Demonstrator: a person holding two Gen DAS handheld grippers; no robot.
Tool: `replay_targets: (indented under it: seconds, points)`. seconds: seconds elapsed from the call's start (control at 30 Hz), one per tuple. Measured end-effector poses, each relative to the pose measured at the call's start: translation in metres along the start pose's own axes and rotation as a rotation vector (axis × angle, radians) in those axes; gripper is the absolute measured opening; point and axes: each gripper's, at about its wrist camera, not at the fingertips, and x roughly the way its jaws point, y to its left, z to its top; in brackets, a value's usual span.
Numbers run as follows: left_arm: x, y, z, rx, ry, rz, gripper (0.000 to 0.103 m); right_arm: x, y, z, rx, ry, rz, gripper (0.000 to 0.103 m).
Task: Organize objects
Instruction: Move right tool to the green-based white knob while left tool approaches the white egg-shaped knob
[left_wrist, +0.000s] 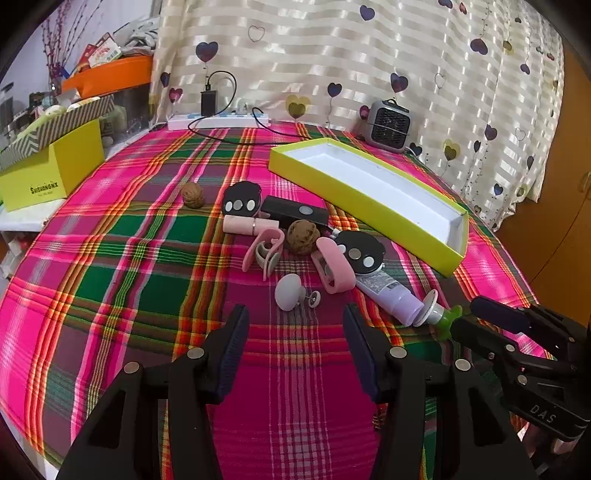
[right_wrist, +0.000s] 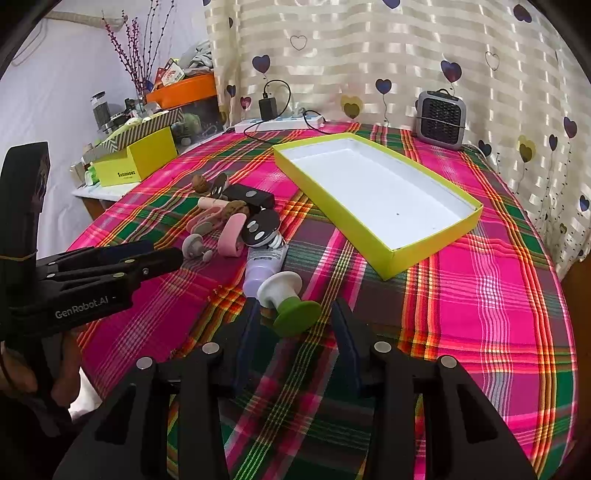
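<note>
Bright, even indoor light with soft shadows, sharp centres, and strong fisheye bending with dark vignetted corners.

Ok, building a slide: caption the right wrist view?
Open right hand-held gripper approaches a green-and-white spool beside an empty yellow-green tray.

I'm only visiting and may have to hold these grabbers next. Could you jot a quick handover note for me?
Left gripper: open, empty, short of the white knob.
Right gripper: open, fingers on either side of the green-capped spool, not clamped.
Yellow-green tray: empty.
Pile beside it on the plaid cloth: two walnuts, pink clips, black pieces, purple tube.
Done: nothing. Left: everything.
</note>
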Motion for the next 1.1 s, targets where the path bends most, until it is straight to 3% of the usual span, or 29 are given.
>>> replay_targets:
  seconds: [0.37,1.1]
  points:
    - [0.008,0.004,0.002,-0.035,0.013,-0.045,0.052,0.006,-0.003,0.002,-0.007,0.010,0.010,0.041]
    - [0.037,0.013,0.012,-0.076,0.063,-0.068,0.052,0.023,-0.005,0.002,-0.027,0.040,0.038,0.041]
